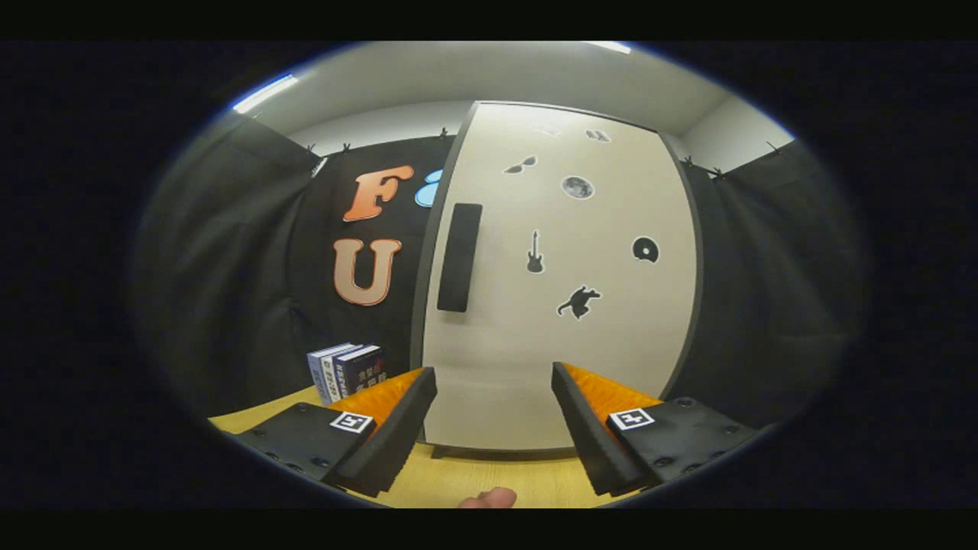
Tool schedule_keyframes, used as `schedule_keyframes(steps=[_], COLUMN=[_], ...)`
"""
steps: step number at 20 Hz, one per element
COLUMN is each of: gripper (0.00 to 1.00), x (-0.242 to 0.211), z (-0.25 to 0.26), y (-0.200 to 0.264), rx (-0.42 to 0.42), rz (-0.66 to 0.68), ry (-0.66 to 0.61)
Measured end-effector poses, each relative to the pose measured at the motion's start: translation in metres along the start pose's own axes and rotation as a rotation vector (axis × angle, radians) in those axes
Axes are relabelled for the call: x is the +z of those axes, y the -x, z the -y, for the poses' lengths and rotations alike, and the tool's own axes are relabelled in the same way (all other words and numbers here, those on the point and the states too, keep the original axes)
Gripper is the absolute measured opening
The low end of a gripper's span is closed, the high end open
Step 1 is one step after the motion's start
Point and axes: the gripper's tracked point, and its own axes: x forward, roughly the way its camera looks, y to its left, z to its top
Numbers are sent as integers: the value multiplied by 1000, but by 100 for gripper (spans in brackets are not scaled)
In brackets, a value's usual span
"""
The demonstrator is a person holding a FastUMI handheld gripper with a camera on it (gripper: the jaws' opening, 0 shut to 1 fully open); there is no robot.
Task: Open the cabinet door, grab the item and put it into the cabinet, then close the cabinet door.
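To the left of the fingers, three books [348,372] stand upright side by side on the wooden table [489,481], close against the black cloth wall and just beside the cabinet's left edge. They sit a little beyond the left fingertip and are touched by nothing.

The gripper [494,386] hovers low over the table with its fingers spread wide and nothing between them. Straight ahead, seen through the gap, stands the cabinet door [565,305], pale and shut within a dark frame. What is inside cannot be told. A dark vertical handle [460,257] sits near the door's left edge, above and beyond the left finger and clear of it. Several small dark stickers [578,302] are scattered over the door to the right of the handle.

A fingertip [489,499] of the person shows at the near edge of the table, between the gripper's fingers.
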Motion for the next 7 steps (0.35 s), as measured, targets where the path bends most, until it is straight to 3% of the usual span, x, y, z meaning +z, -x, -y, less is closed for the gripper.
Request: schedule_keyframes(steps=[7], gripper=[97], x=[-2], z=[32], y=[73], rx=[7], rz=[4], ry=[-15])
